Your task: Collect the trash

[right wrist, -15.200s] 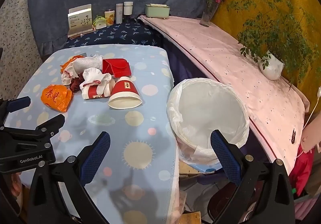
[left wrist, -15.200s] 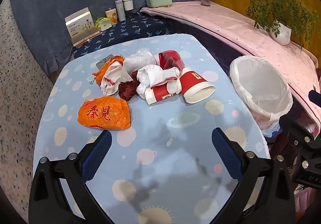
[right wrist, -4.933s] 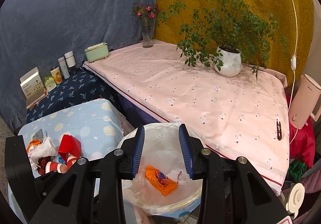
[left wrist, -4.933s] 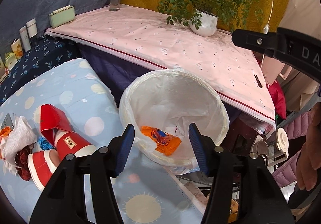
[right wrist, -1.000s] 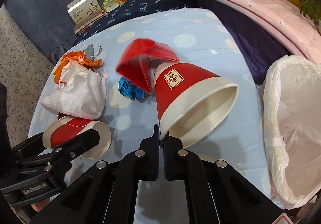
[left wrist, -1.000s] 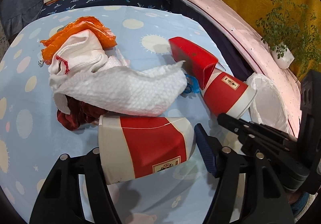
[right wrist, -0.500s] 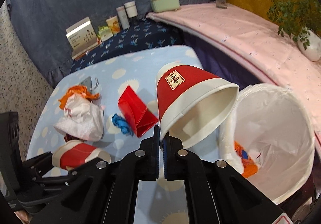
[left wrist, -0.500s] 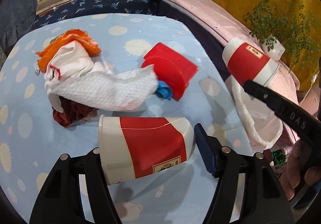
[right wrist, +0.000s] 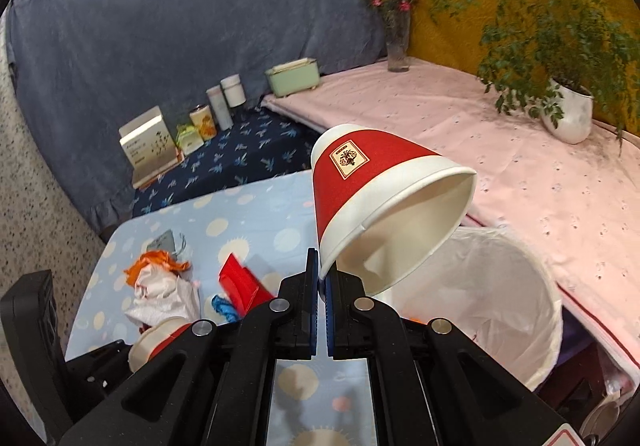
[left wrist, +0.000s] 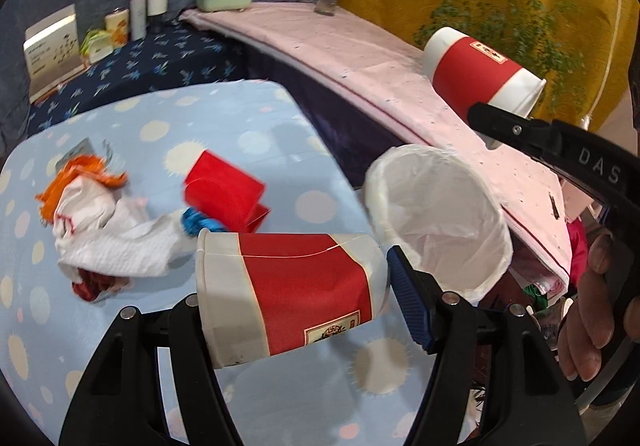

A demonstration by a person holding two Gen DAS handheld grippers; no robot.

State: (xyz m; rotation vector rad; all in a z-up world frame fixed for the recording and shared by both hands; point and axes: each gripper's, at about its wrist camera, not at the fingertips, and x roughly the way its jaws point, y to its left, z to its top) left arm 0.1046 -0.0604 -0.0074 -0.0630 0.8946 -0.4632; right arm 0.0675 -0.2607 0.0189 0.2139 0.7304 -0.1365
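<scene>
1. Both tongs are loaded: the left gripper (left wrist: 296,298) clamps a red-and-white paper cup (left wrist: 292,286) sideways across its body, and the right gripper (right wrist: 322,286), jaws nearly together, pinches the rim of a second paper cup (right wrist: 384,202), mouth facing down and toward the camera.
2. A second ago both cups were low over the table; now both hang in the air, and the right cup sits above the near edge of the trash bin (right wrist: 540,286). I judge the lift done and the carry to the bin under way.
3. The left cup hangs over the blue tablecloth (left wrist: 120,346), just beside the bin's rim, not yet over the opening.
4. The bin, lined with a white bag, stands off the table's edge. From the left wrist its inside looks bare; from the right wrist a sliver of orange shows at the bottom, mostly hidden by the gripper.
5. Left on the cloth: a white tissue wad (left wrist: 116,242) with an orange wrapper (left wrist: 80,178), a red folded carton (left wrist: 224,194) and a blue scrap (left wrist: 200,224).
</scene>
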